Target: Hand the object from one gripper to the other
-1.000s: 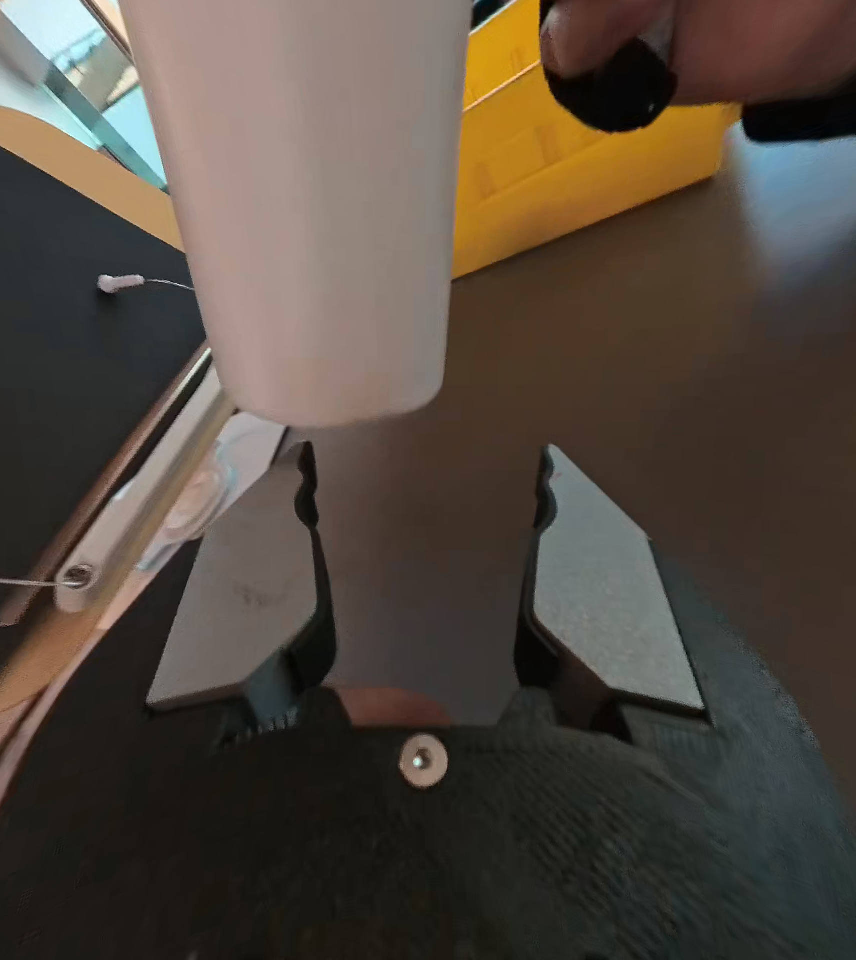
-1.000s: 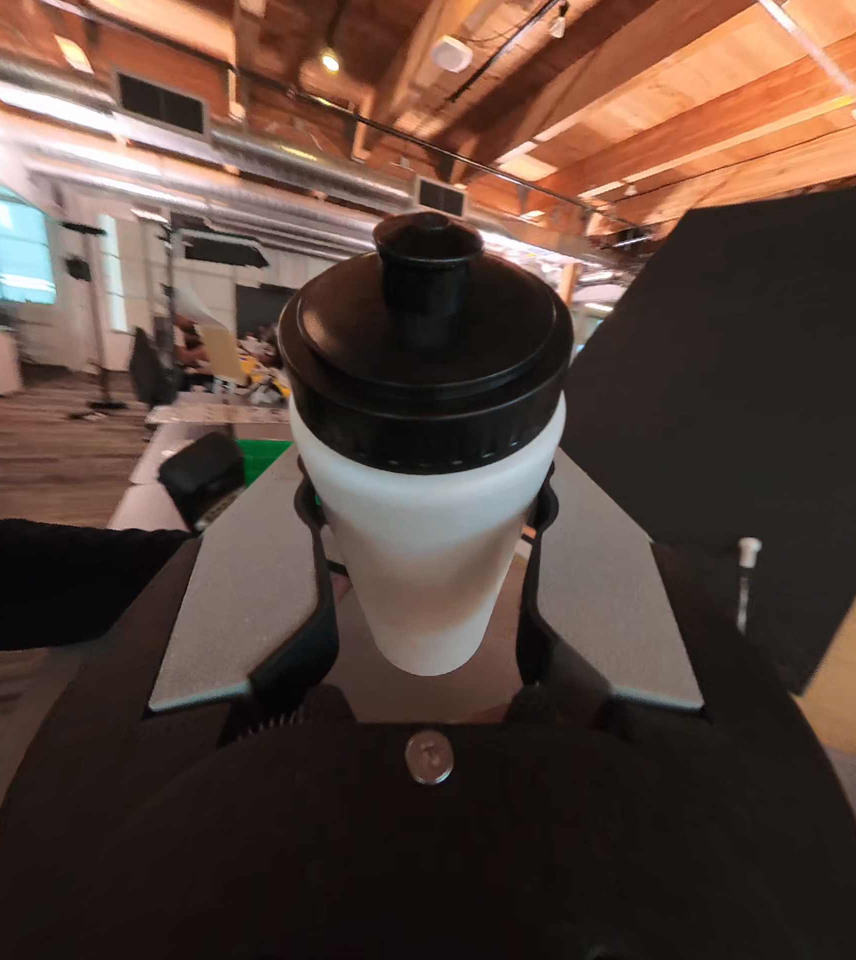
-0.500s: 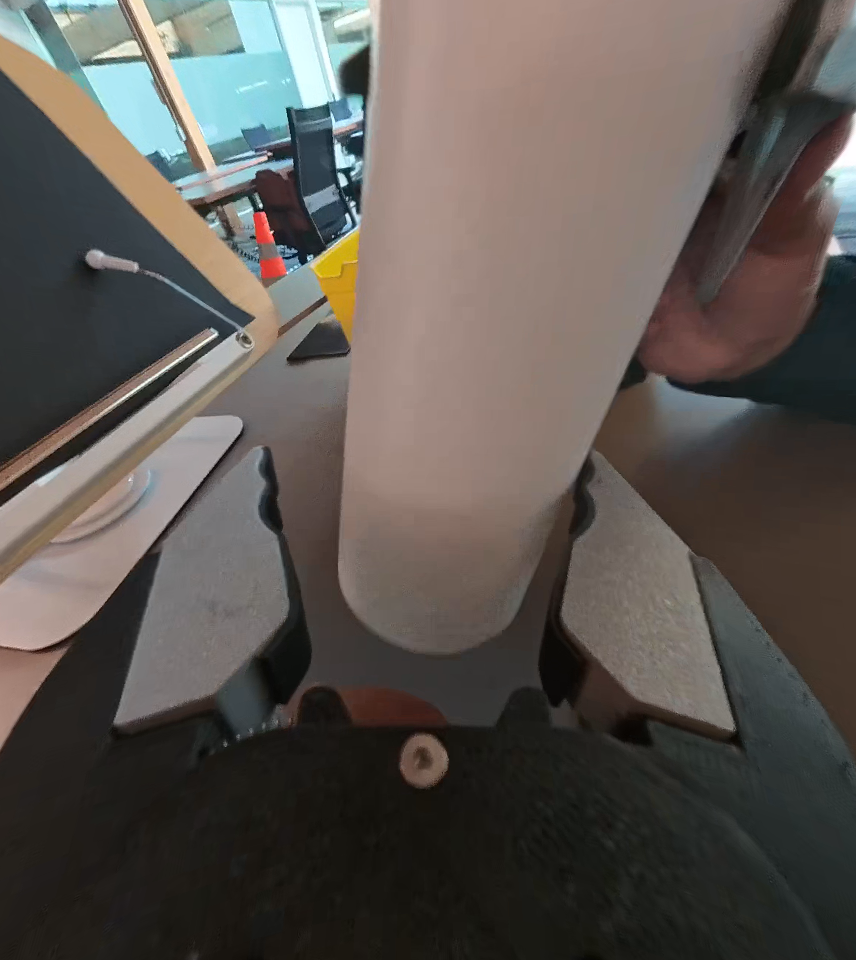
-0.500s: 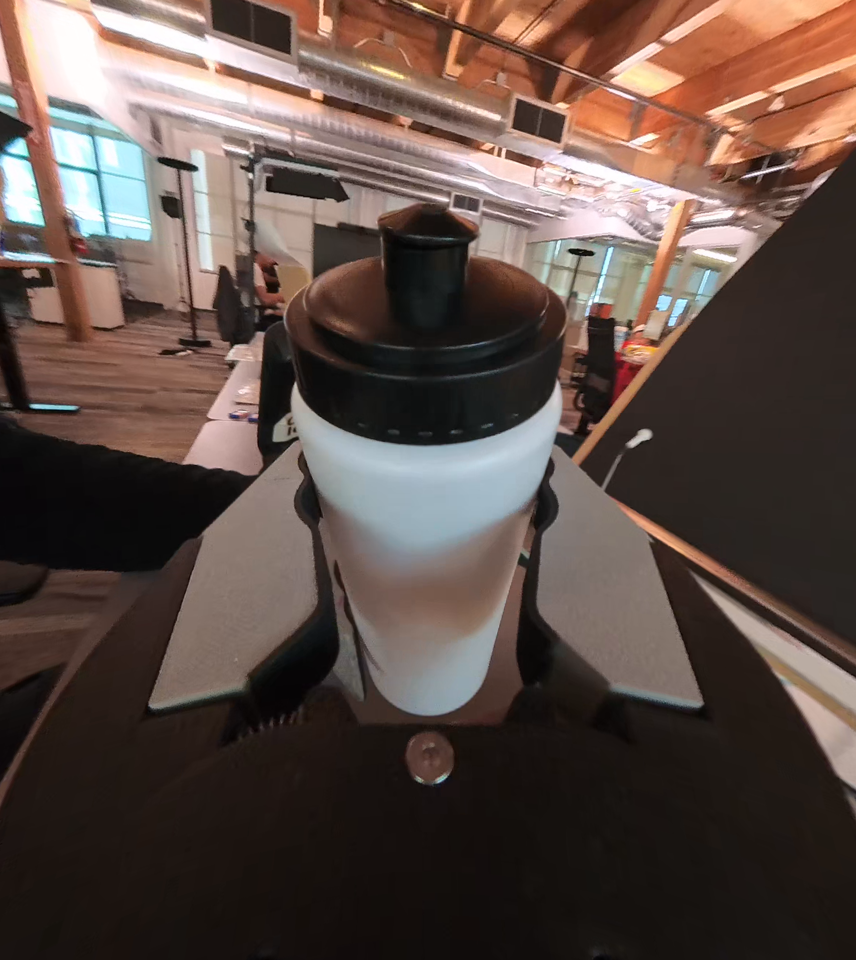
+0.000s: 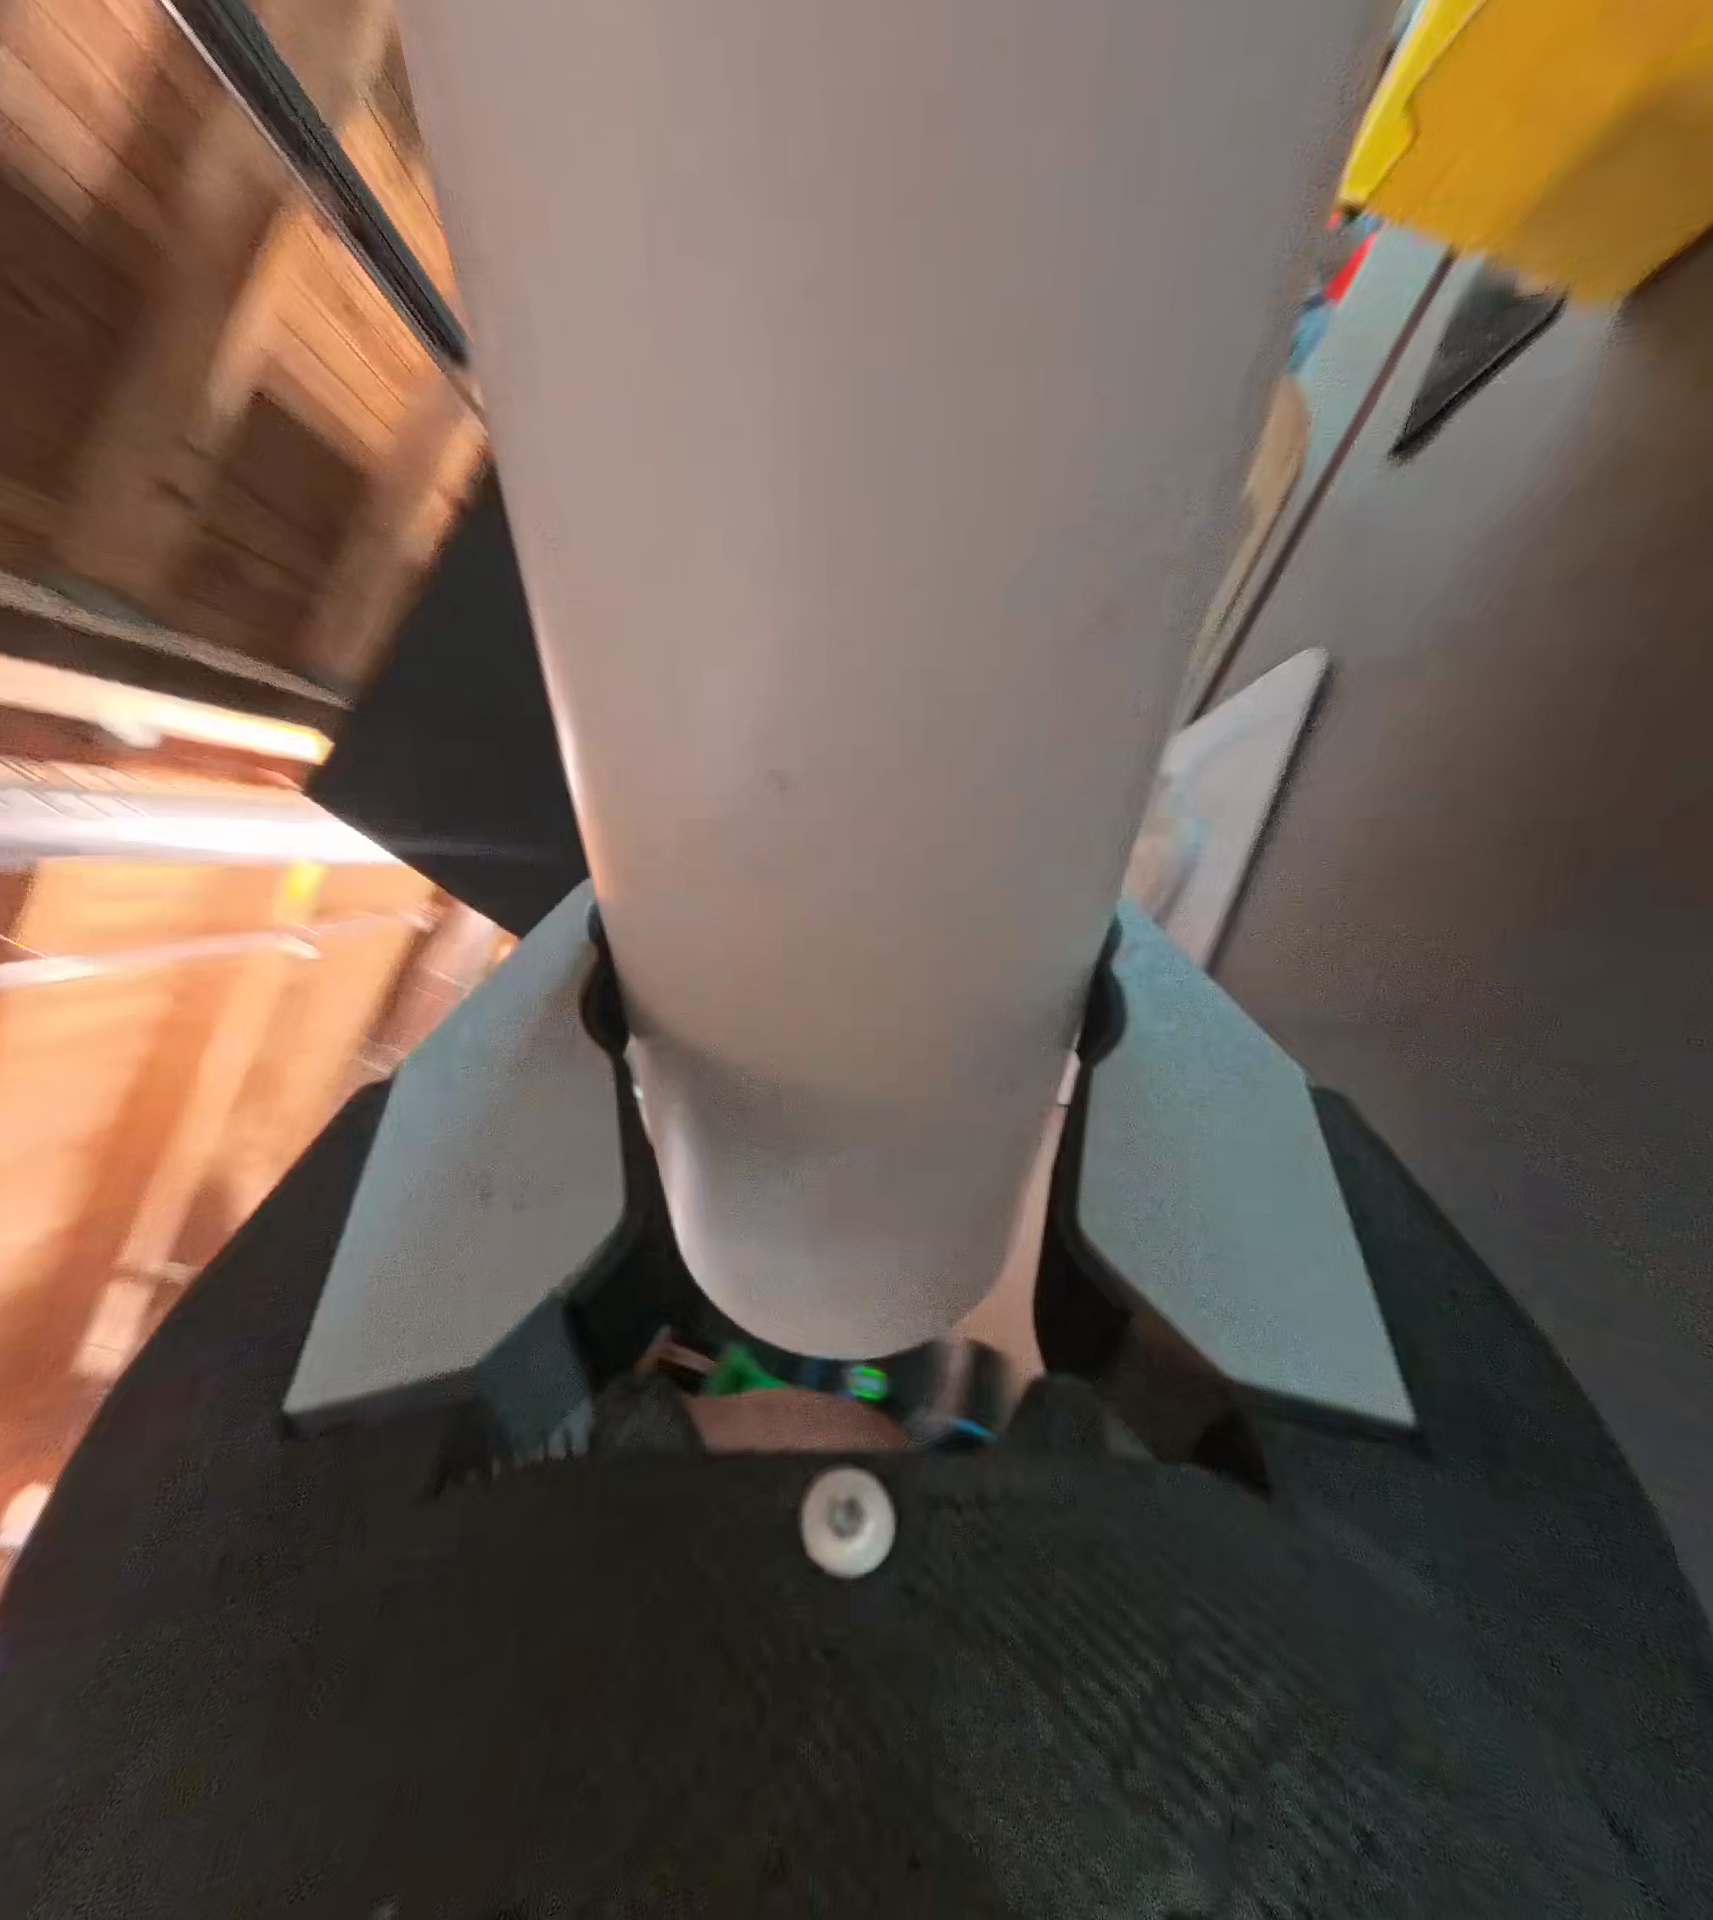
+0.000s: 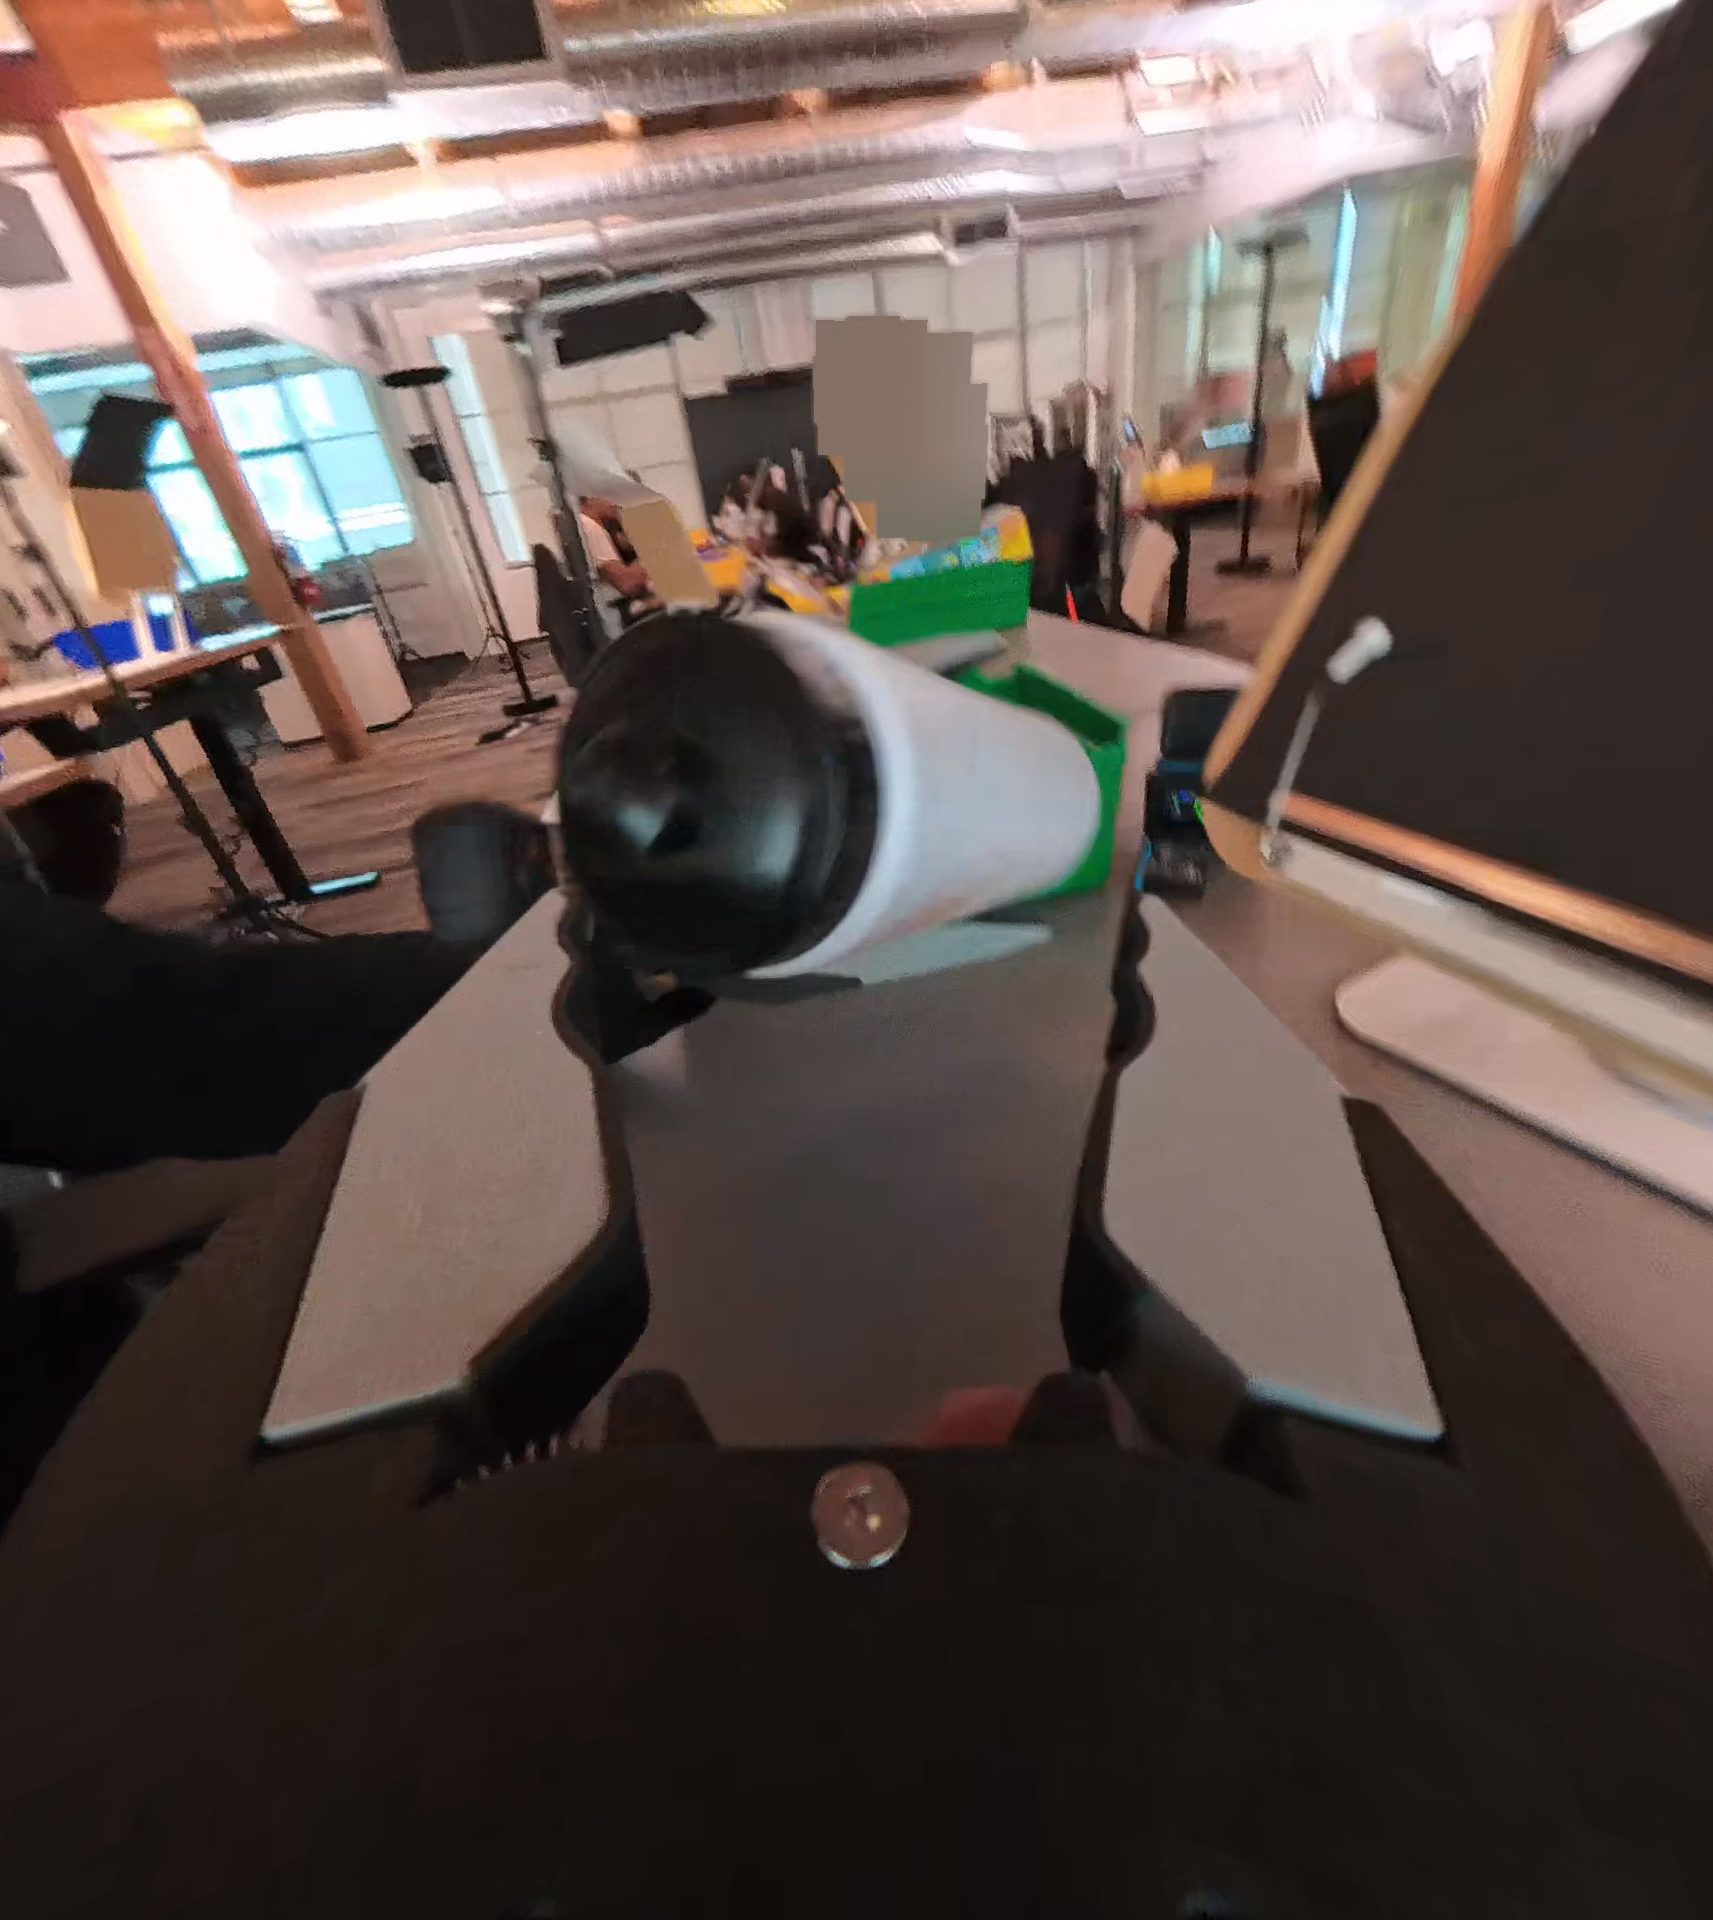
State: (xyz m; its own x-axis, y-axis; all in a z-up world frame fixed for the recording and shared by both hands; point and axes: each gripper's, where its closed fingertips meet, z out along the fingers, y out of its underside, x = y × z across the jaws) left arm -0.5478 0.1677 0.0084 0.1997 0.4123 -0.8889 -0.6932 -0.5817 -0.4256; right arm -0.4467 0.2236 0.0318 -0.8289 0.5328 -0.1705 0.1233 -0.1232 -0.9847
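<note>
L gripper (image 5: pixel 847 997): jaws clamped on the lower body of the white plastic bottle w/ black screw cap (image 5: pixel 852 582); both grey finger pads press its sides at 9 and 3 o'clock, and the rounded base sits deep in the throat near 6. Bottle runs up to 12 and out of frame in the left wrist view. Yellow plastic bin (image 5: pixel 1600 125) at 1–2 o'clock, blurred; dark grey table (image 5: pixel 1558 831) at 3.

R gripper (image 6: pixel 852 987): jaws spread wide, nothing between the pads. In the right wrist view the bottle (image 6: pixel 956 790) is ahead at 12, clear of the fingertips, lying roughly level w/ cap toward the camera and body pointing to 2. Black sleeve (image 6: pixel 135 1018) at 9. Green plastic bin (image 6: pixel 1060 717) behind the bottle at 1; black angled board w/ wood edge (image 6: pixel 1600 540) at 2–3 o'clock.
</note>
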